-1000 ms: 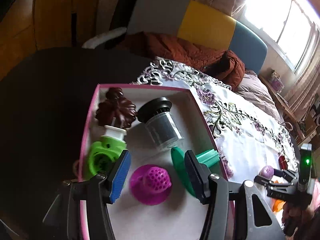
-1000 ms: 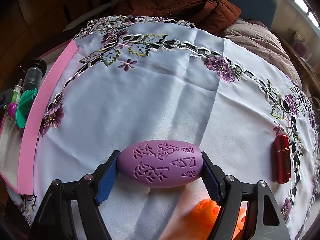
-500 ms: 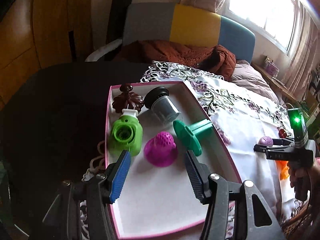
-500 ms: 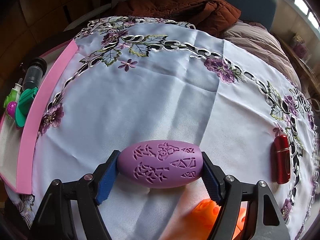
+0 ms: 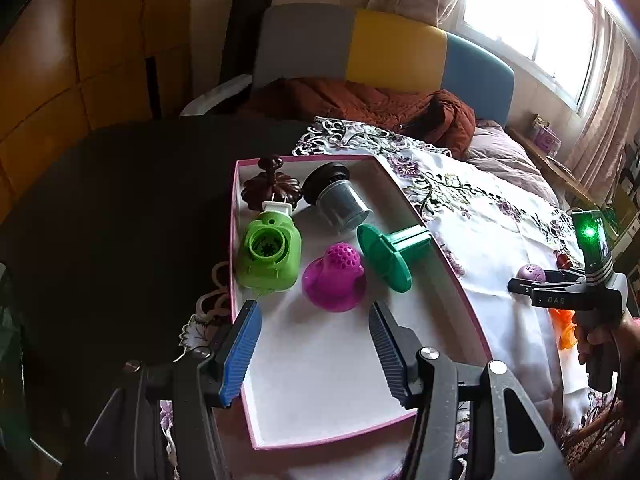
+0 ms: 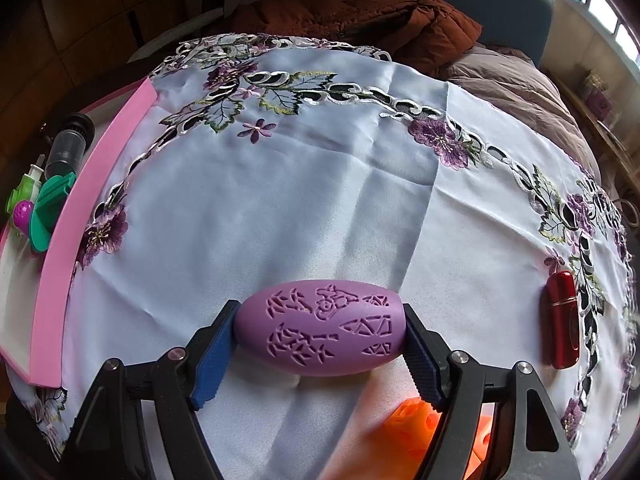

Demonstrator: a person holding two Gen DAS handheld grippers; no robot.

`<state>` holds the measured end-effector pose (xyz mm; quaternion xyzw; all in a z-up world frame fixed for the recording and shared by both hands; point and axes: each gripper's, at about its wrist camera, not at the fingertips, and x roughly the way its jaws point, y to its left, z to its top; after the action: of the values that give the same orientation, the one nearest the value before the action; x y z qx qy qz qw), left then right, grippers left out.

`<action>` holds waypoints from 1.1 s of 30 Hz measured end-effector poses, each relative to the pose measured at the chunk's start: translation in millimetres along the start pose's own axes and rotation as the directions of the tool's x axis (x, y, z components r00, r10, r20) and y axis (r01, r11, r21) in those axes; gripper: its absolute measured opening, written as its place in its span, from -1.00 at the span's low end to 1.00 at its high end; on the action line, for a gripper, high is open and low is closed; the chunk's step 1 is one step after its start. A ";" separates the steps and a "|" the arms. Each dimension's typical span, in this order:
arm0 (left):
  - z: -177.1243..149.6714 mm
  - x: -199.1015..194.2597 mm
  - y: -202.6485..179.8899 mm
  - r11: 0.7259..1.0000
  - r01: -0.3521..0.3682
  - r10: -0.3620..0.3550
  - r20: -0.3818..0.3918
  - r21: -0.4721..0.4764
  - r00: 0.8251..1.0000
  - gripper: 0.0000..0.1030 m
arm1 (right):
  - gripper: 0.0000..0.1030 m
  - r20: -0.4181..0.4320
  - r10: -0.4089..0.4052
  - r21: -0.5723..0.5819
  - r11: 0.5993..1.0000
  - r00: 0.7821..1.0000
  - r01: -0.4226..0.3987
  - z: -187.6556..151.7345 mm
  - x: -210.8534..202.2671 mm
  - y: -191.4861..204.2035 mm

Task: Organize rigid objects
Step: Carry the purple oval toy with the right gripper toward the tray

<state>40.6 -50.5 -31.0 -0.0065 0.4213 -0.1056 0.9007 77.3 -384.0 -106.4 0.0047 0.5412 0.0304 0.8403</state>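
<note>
In the tray (image 5: 436, 280) to my left, the lid (image 5: 272, 188) and jar (image 5: 336, 200) lie at the back, the sharpener (image 5: 270, 254), cup (image 5: 334, 278) and spool (image 5: 388, 254) before them. An egg (image 6: 320, 328) sits between my right fingers (image 6: 214, 354), a lighter (image 6: 564, 318) right of it on the cloth (image 6: 280, 208).

Blown-out daylight from the window (image 5: 528, 12), dim left side, fisheye-warped edges.

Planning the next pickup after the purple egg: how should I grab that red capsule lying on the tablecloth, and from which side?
Take the red capsule across its narrow middle, coming from above. It lies flat on the tablecloth with its long axis running away from the right gripper, so the jaws should close on its two long sides. It looks smooth and rounded, so end-to-end gripping would likely slip. Nothing crowds it.
</note>
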 end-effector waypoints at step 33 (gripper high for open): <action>-8.8 -17.6 54.7 0.992 -0.053 0.055 0.014 -0.114 0.998 0.10 | 0.47 0.021 -0.025 0.017 1.000 0.999 0.025 9.0 -20.5 16.1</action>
<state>33.1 7.1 -28.9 -0.0474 0.4192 -0.0571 0.9049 76.3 -368.9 -83.3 0.0051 0.5325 0.0154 0.8463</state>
